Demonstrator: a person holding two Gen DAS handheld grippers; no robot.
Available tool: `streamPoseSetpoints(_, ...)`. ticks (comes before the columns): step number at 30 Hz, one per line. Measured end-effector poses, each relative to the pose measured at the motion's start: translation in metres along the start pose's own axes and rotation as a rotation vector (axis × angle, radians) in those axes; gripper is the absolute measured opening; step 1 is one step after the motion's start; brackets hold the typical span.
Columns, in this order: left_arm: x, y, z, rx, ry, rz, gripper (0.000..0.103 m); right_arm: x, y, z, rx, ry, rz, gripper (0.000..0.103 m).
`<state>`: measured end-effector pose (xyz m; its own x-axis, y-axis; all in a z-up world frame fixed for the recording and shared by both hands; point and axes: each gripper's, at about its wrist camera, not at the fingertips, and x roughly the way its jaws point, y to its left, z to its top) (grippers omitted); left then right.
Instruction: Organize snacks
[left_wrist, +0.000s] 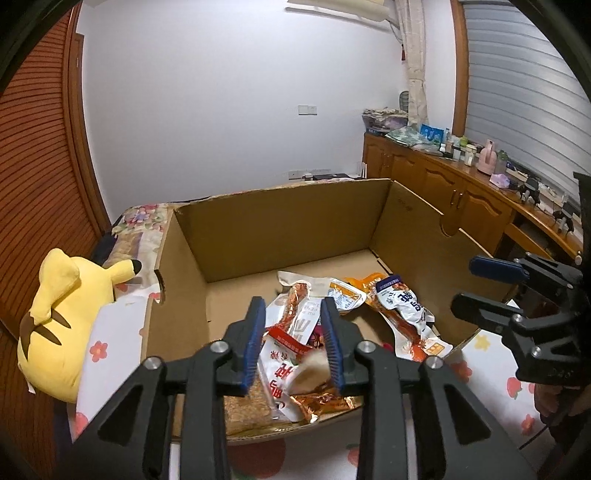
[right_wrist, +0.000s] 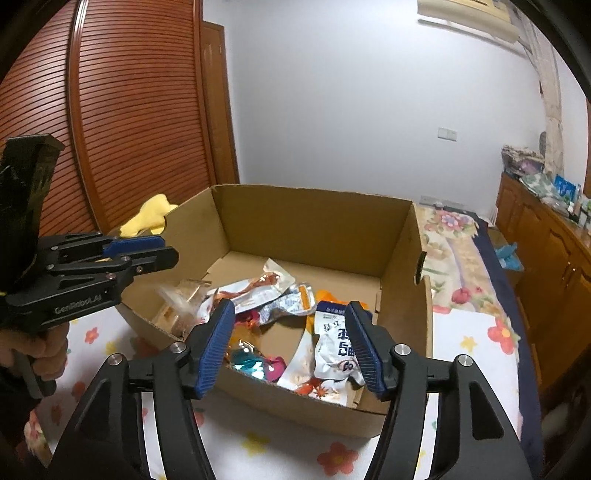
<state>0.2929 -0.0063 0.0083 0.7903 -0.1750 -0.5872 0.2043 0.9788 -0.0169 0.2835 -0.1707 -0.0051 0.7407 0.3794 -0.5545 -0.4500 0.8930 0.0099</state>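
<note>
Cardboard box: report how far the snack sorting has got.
Done: several snack packets already lie in the cardboard box. In hand: nothing is gripped; the left claw and right claw both hover open over the box, a blurred packet between the left one's jaws. Left: no snacks show outside the box.

Honestly can't make out the pale blurry thing (left_wrist: 310, 369) smeared between my left gripper's (left_wrist: 293, 343) pads. That gripper also blocks the snack packets (left_wrist: 291, 332) at the cardboard box's (left_wrist: 280, 221) near edge. Bottles (left_wrist: 461, 146) on the far cabinet are too tiny to identify.
</note>
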Motion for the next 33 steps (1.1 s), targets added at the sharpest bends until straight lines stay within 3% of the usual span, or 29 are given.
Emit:
streamPoseSetpoints(11, -0.014, -0.006, -0.008, -0.007, -0.012, 0.008, 0.039, -0.012, -0.002, -0.007, 0.01, -0.013, -0.022, 0.065)
streamPoseSetpoints(22, -0.082, -0.021, -0.01, 0.029, -0.117, 0.024, 0.049, -0.059, 0.018, -0.001, 0.002, -0.078, -0.029, 0.066)
streamPoseSetpoints(26, -0.109, -0.022, -0.011, 0.039, -0.162, 0.033, 0.05, -0.078, 0.03, 0.002, -0.004, -0.113, -0.041, 0.071)
streamPoseSetpoints(29, -0.127, -0.021, -0.014, 0.039, -0.197, 0.045, 0.055, -0.088, 0.037, 0.003, -0.007, -0.135, -0.058, 0.075)
streamPoseSetpoints(31, -0.141, -0.021, -0.017, 0.044, -0.234, 0.054, 0.07, -0.097, 0.044, 0.002, -0.017, -0.156, -0.084, 0.078)
streamPoseSetpoints(33, -0.149, -0.024, -0.018, 0.057, -0.263, 0.066, 0.074, -0.104, 0.05, 0.001, -0.021, -0.18, -0.109, 0.083)
